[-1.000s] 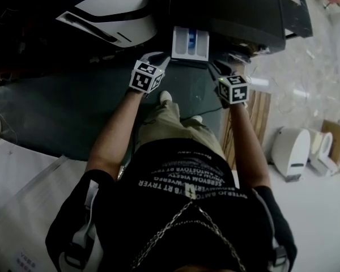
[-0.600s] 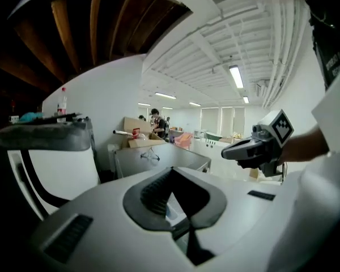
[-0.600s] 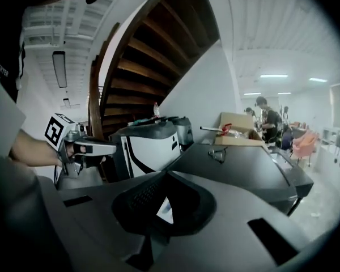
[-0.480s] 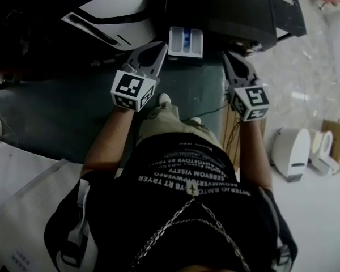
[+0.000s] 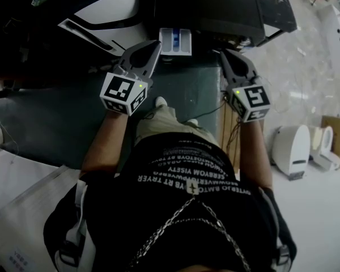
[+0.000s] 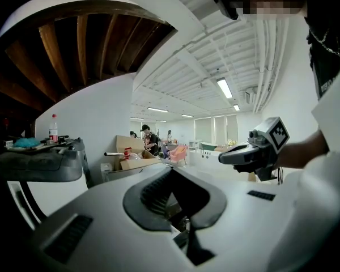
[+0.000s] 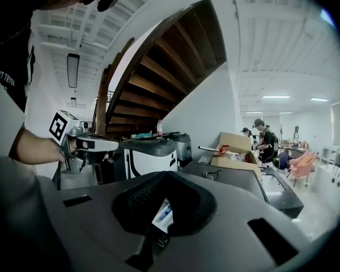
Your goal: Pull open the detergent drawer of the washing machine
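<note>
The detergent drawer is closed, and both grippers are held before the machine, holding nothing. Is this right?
No. The head view shows the detergent drawer pulled out. The left gripper and right gripper are held before the machine, holding nothing.

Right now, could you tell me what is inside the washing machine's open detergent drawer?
The detergent drawer holds white compartments and a blue insert. Its rear is covered by the washing machine; whether detergent is inside, I cannot tell.

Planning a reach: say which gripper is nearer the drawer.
Left. The left gripper is close by the drawer, at its left edge; the right gripper is farther off, to its right.
</note>
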